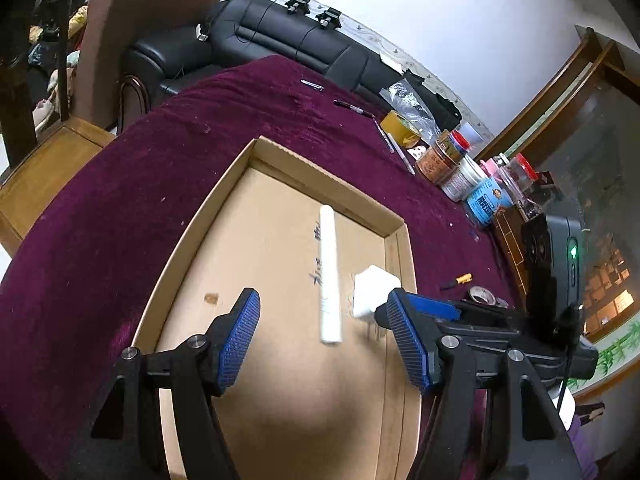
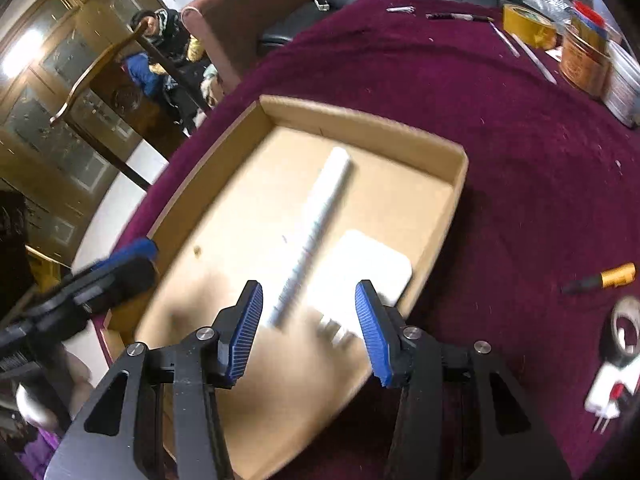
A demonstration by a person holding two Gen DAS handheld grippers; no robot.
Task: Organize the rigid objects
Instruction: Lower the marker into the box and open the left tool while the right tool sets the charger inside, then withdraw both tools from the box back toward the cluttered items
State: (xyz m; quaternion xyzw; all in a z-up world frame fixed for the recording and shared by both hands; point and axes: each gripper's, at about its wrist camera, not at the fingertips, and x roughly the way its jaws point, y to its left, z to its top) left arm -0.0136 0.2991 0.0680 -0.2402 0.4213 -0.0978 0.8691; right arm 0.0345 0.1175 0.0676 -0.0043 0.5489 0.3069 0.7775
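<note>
My left wrist camera looks steeply down, close over the cardboard tray point(image 1: 394, 232). My right wrist camera does likewise from the tray's other side. Both share the white tube point(image 1: 330, 276) and maroon cloth point(image 1: 160, 152).

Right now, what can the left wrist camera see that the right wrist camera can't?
Only the left wrist view shows the blue-labelled tub among the jars, and a black device with a green light.

Only the right wrist view shows a white plug lying on the cloth by the grey tape roll.

Both show the cardboard tray holding a white tube and a white charger, plus the yellow tape roll and the yellow-handled tool.
</note>
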